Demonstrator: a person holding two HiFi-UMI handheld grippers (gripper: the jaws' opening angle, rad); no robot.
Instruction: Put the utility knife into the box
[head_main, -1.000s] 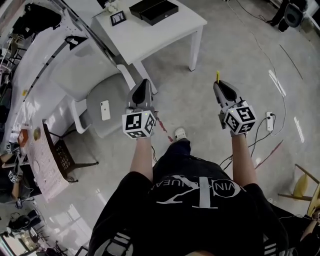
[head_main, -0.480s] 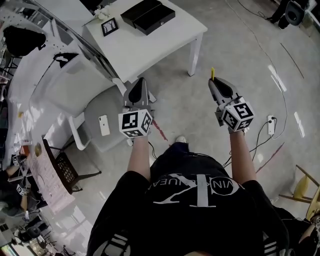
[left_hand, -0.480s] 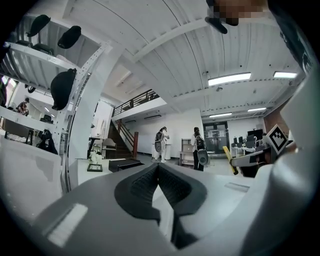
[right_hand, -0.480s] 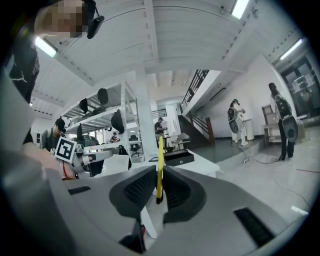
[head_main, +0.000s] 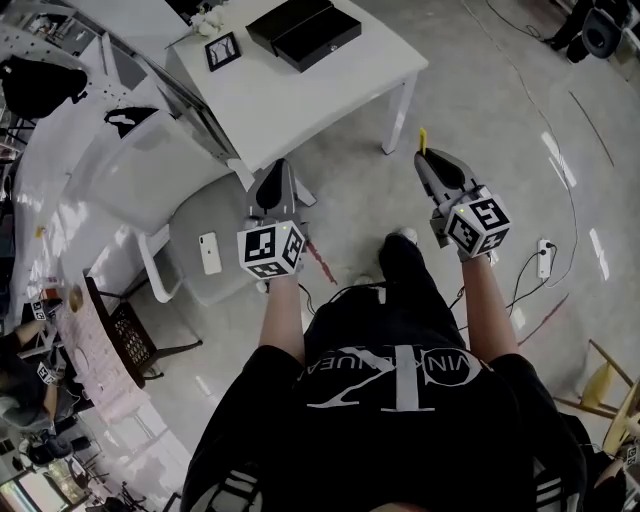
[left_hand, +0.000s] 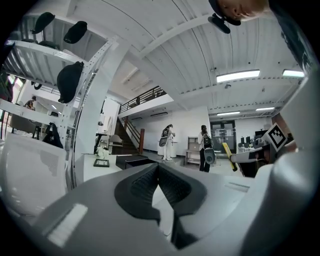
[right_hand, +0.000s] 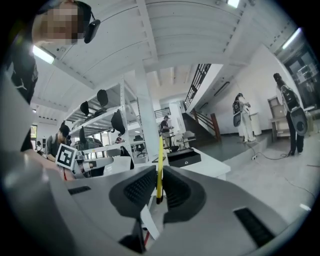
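Observation:
A slim yellow utility knife (head_main: 422, 140) stands upright out of my right gripper (head_main: 427, 158), which is shut on its lower end; the right gripper view shows the knife (right_hand: 159, 167) pinched between the dark pads. My left gripper (head_main: 279, 166) is held level beside it, shut with nothing in it (left_hand: 158, 168). The black box (head_main: 303, 28) lies open on the far end of the white table (head_main: 300, 95), well ahead of both grippers. It also shows in the right gripper view (right_hand: 184, 157) and the left gripper view (left_hand: 132, 161).
A small framed picture (head_main: 221, 50) stands on the table left of the box. A grey chair (head_main: 225, 205) with a white phone (head_main: 210, 252) on its seat sits under my left gripper. Shelving runs along the left. Cables and a power strip (head_main: 545, 258) lie on the floor at right.
The person has stepped forward, one leg now swung ahead, and the table has come a little nearer. Both grippers keep the same pose, the knife still held in the right one.

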